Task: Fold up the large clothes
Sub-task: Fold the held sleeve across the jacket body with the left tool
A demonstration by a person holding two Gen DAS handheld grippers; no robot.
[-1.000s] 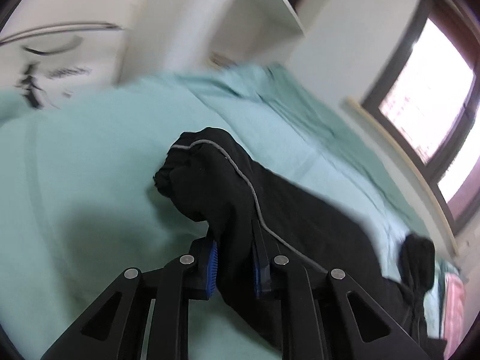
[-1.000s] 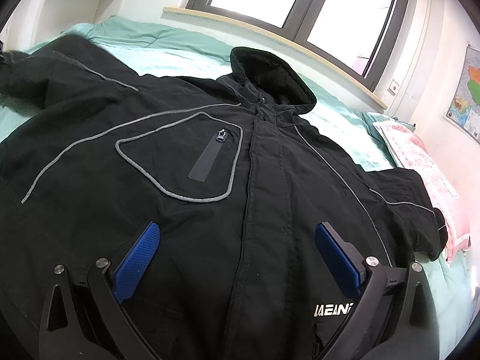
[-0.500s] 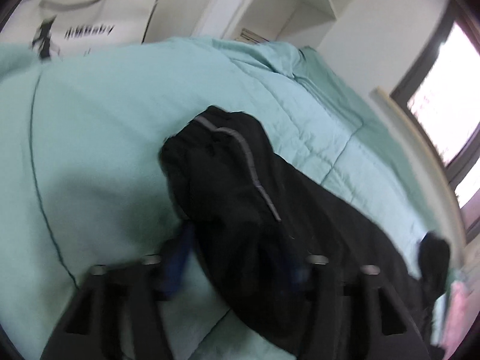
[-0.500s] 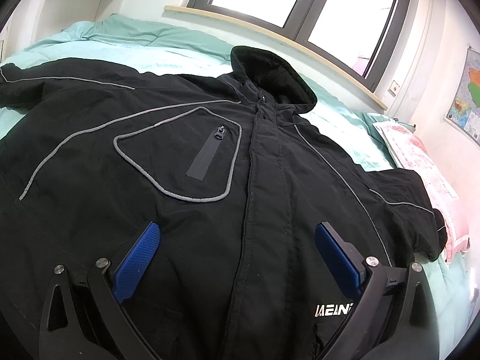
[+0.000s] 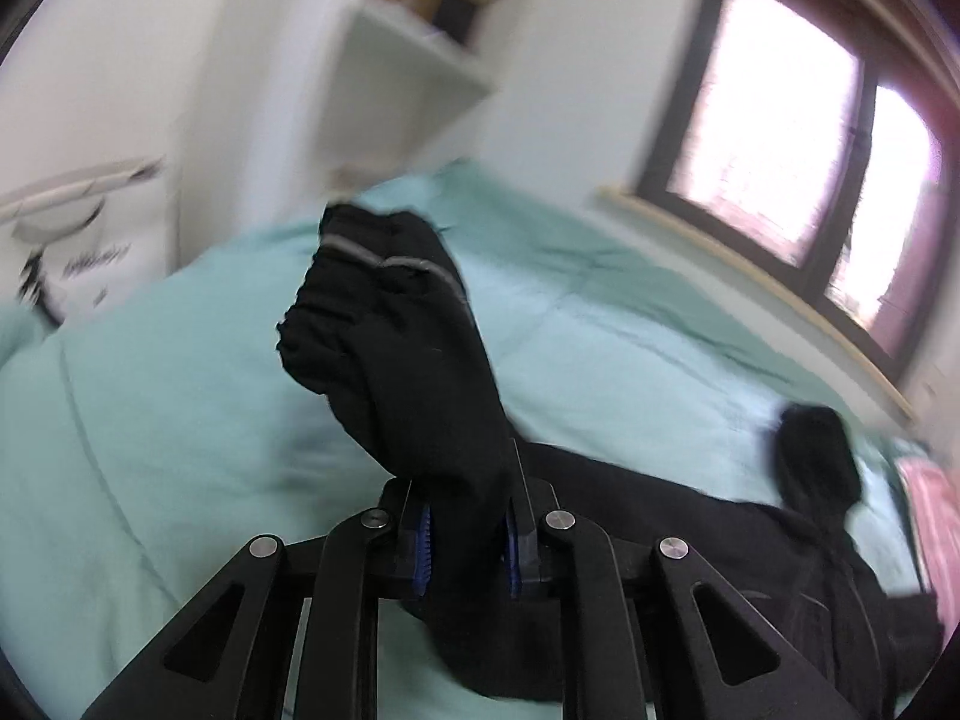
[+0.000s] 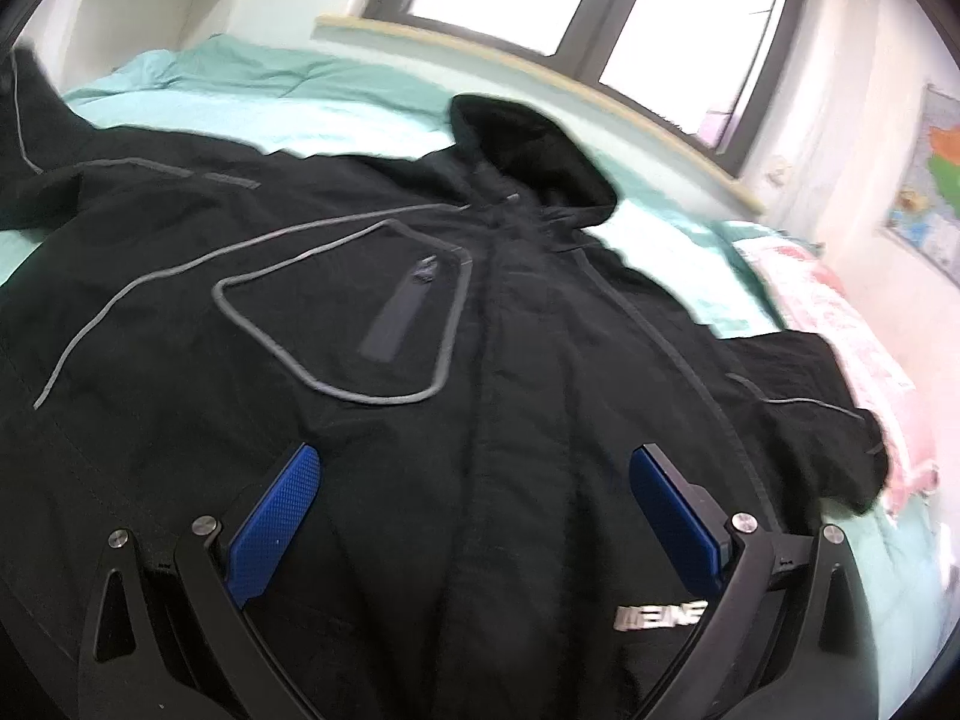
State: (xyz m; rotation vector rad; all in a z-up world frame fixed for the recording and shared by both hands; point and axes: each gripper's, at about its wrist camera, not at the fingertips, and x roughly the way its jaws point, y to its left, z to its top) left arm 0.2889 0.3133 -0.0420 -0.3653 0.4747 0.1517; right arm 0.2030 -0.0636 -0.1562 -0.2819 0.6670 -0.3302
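A large black hooded jacket (image 6: 492, 360) with grey piping lies front up on a mint green bed (image 6: 336, 102). Its hood (image 6: 528, 144) points toward the window. My left gripper (image 5: 468, 534) is shut on the jacket's left sleeve (image 5: 414, 372) and holds it up off the bed, the cuff (image 5: 336, 300) standing above the fingers. The raised sleeve also shows at the far left of the right wrist view (image 6: 30, 138). My right gripper (image 6: 474, 510) is open and empty, hovering over the jacket's lower front, blue pads (image 6: 270, 516) wide apart.
A pink patterned pillow (image 6: 840, 324) lies at the bed's right edge beside the other sleeve (image 6: 798, 414). A window (image 6: 600, 6) with a wooden sill runs behind the bed. A white shelf (image 5: 408, 72) stands at the far left corner. A map (image 6: 930, 192) hangs on the right wall.
My left gripper has lifted the sleeve higher off the bed and tilted up, so the cuff now stands above it. My right gripper has shifted slightly and stays open.
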